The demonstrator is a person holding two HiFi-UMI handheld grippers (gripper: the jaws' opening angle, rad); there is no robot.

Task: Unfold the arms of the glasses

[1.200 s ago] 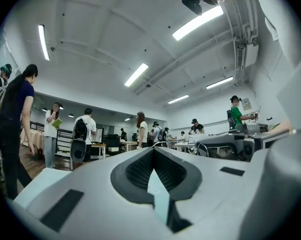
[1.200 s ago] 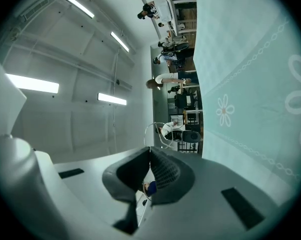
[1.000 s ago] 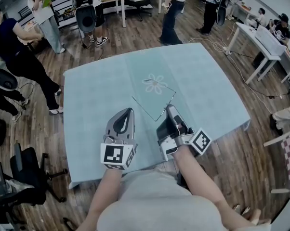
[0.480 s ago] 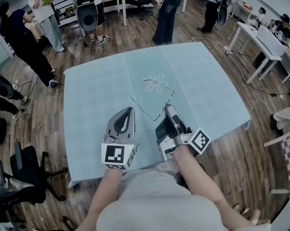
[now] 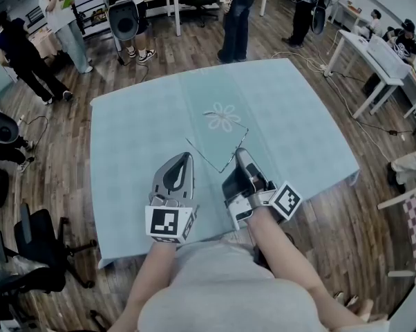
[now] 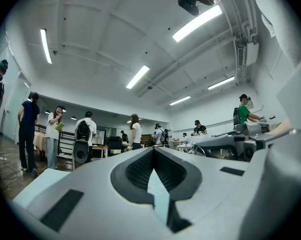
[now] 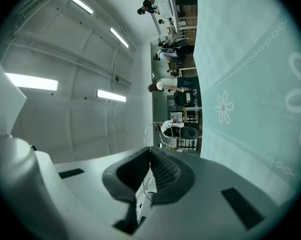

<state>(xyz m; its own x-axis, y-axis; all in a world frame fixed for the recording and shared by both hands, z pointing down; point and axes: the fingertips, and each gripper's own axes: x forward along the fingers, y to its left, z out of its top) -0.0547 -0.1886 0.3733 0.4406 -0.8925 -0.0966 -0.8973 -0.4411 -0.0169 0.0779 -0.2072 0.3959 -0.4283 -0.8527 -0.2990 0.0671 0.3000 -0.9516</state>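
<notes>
Thin wire-framed glasses (image 5: 204, 156) lie at the middle of the teal tablecloth (image 5: 135, 133), just this side of its printed flower. My right gripper (image 5: 240, 153) is rolled onto its side and shut on the glasses' near right end. In the right gripper view a fine wire of the glasses (image 7: 149, 130) runs up out of the closed right gripper (image 7: 150, 149). My left gripper (image 5: 185, 158) rests to the left of the frame, apart from it. It is shut with nothing in it, and the left gripper view shows only the room past the left gripper (image 6: 153, 150).
The table's near edge lies just under my forearms. Several people (image 5: 237, 12) stand on the wooden floor beyond the far edge. White desks (image 5: 377, 61) stand at the right, and office chairs (image 5: 39, 244) at the left.
Both grippers and the glasses have stayed where they were. Only the people in the background have walked about.
</notes>
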